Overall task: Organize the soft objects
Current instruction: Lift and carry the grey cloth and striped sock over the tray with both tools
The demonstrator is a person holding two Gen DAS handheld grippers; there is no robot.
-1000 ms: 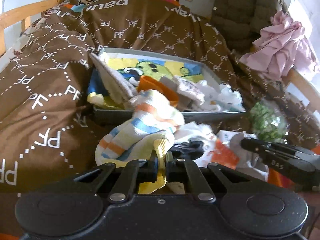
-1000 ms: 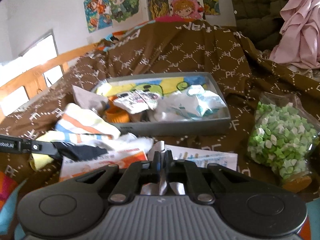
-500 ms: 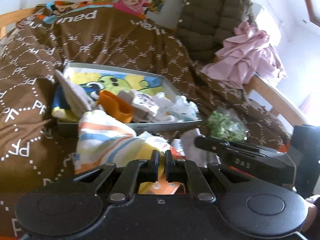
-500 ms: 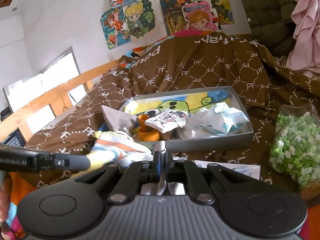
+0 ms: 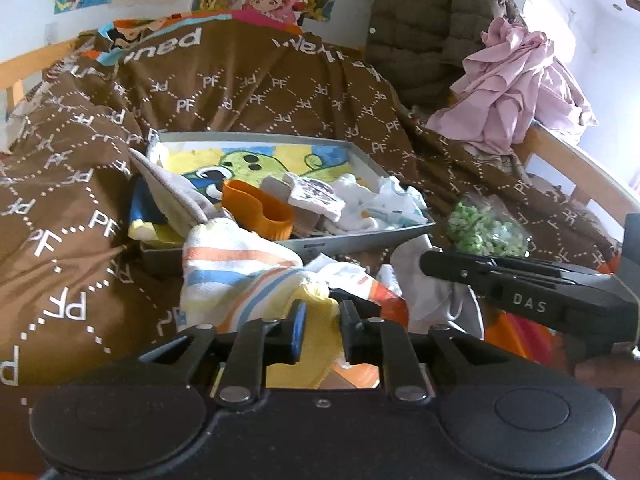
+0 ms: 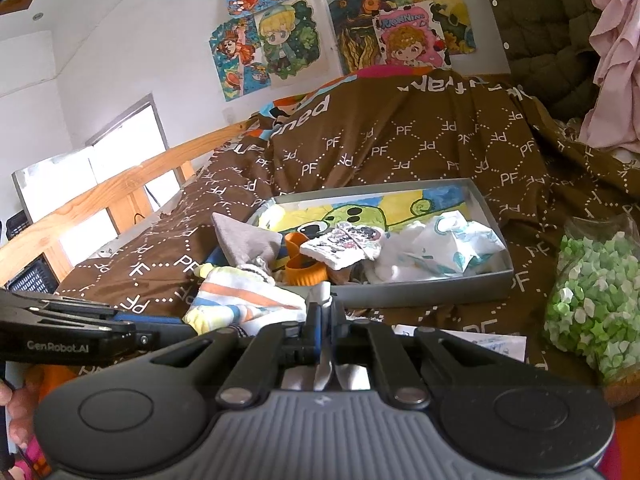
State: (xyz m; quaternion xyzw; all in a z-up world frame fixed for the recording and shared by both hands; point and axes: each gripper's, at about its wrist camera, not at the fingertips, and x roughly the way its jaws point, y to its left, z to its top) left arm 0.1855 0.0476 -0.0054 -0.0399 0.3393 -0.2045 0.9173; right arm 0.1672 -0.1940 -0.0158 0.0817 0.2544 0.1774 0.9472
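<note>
The right gripper (image 6: 322,314) pinches a grey-white cloth (image 6: 322,360) before a grey tray (image 6: 420,292) of soft items, a striped sock (image 6: 240,304) lying just left.

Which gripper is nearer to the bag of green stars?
Right. The right gripper reaches just below the bag of green stars; the left gripper is farther left, at the striped cloth.
</note>
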